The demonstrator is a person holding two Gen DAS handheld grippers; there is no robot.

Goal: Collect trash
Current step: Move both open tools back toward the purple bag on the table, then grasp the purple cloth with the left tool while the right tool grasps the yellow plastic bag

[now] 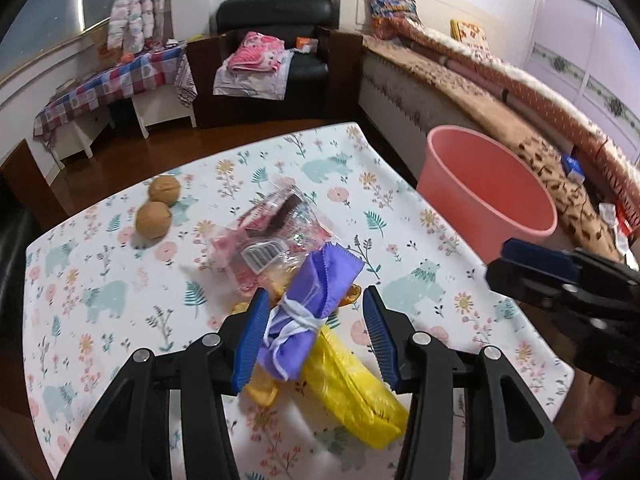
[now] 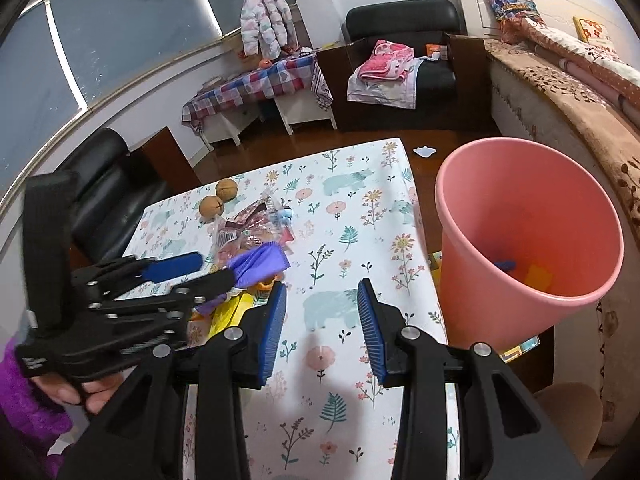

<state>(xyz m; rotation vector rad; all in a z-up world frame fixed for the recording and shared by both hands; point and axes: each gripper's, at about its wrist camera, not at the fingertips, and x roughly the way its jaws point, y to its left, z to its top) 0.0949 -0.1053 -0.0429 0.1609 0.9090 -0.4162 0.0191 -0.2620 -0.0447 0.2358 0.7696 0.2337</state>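
my left hand-held gripper point(image 1: 316, 308) has its jaws apart astride the knotted purple plastic bag point(image 1: 316, 300) on the floral-cloth counter point(image 1: 100, 300). my right hand-held gripper point(image 2: 322, 300) is apart, empty, beside the round pink plastic bin point(image 2: 500, 200).

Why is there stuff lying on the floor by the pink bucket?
A small white scrap lies on the wooden floor beyond the pink bucket, past the table's far corner, not in it. It looks like stray trash. On the table the wrappers sit in a loose heap.
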